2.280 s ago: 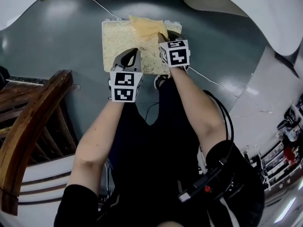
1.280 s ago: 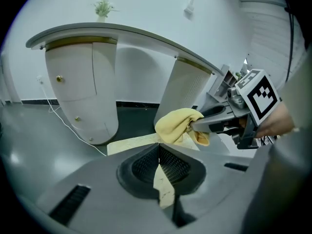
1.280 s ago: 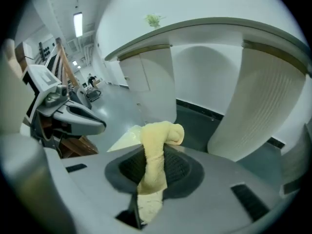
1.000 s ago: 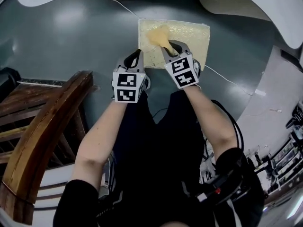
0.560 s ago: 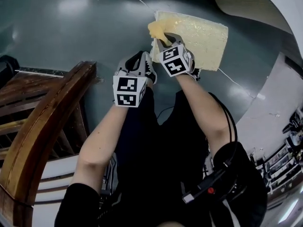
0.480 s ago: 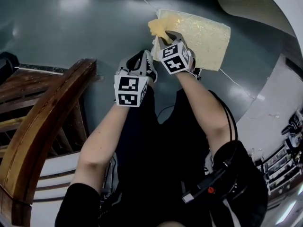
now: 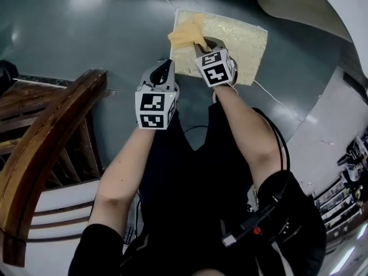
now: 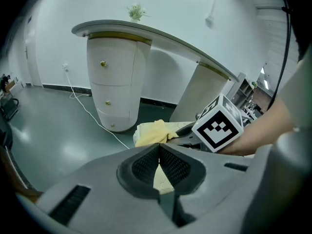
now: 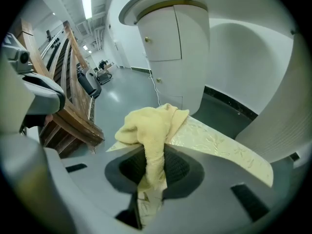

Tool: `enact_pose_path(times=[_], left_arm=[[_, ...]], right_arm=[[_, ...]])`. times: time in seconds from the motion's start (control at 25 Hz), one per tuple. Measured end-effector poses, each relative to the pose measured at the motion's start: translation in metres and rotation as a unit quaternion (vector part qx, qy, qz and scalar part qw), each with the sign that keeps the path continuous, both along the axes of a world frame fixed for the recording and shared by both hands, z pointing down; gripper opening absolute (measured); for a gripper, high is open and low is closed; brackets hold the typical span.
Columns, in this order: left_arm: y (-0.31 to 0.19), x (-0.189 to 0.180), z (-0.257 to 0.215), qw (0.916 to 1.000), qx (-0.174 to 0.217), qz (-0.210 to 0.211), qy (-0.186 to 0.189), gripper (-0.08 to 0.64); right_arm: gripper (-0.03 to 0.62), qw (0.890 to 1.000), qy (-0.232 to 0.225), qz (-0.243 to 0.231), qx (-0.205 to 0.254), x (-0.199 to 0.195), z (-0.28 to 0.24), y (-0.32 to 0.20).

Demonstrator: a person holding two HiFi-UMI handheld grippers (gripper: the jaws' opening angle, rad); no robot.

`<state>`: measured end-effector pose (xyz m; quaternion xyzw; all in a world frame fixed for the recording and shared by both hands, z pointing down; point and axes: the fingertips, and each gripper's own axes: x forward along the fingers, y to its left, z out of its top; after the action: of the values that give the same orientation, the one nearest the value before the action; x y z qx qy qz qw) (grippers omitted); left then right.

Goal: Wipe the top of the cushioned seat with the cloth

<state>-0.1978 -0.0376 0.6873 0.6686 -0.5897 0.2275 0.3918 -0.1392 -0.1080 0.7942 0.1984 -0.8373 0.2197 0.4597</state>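
The cushioned seat (image 7: pixel 236 36) is a pale gold patterned square stool on the grey floor, also seen in the right gripper view as the seat top (image 9: pixel 219 145). My right gripper (image 7: pixel 202 43) is shut on the yellow cloth (image 7: pixel 185 33), which bunches over the seat's near left corner; the cloth (image 9: pixel 151 130) hangs out between its jaws. My left gripper (image 7: pixel 164 71) is shut with nothing in it and hovers over the floor just left of the seat's front edge. In the left gripper view the cloth (image 8: pixel 155 132) lies ahead.
A dark wooden curved chair frame (image 7: pixel 46 154) stands at the left. White rounded counters (image 7: pixel 310 4) with a pedestal cabinet (image 8: pixel 114 82) curve behind the seat. A white cable (image 7: pixel 270 99) trails on the floor beside the seat. The person's legs fill the lower middle.
The right gripper has carried the cloth leftward and back across the seat toward its near left corner. The left gripper has stayed shut beside the seat.
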Motion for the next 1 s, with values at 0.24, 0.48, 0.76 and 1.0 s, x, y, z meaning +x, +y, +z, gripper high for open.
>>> enact_pose_path(times=[0.24, 0.48, 0.76, 1.0], left_arm=[[-0.021, 0.042, 0.003, 0.9999, -0.002, 0.01, -0.006, 0.005], [-0.041, 0.067, 0.003, 0.9999, -0.003, -0.001, -0.015, 0.005], [-0.054, 0.087, 0.004, 0.9991, -0.009, 0.008, -0.04, 0.005], [-0.066, 0.096, 0.003, 0.999, -0.002, 0.013, -0.044, 0.005]], right_arm=[[0.081, 1.0, -0.005, 0.025, -0.016, 0.049, 0.002, -0.013], [0.081, 0.998, -0.009, 0.054, -0.031, 0.103, 0.003, -0.027], [0.081, 0.995, 0.006, 0.089, -0.035, 0.169, 0.006, -0.044], [0.081, 0.99, 0.026, 0.132, -0.031, 0.231, 0.006, -0.055]])
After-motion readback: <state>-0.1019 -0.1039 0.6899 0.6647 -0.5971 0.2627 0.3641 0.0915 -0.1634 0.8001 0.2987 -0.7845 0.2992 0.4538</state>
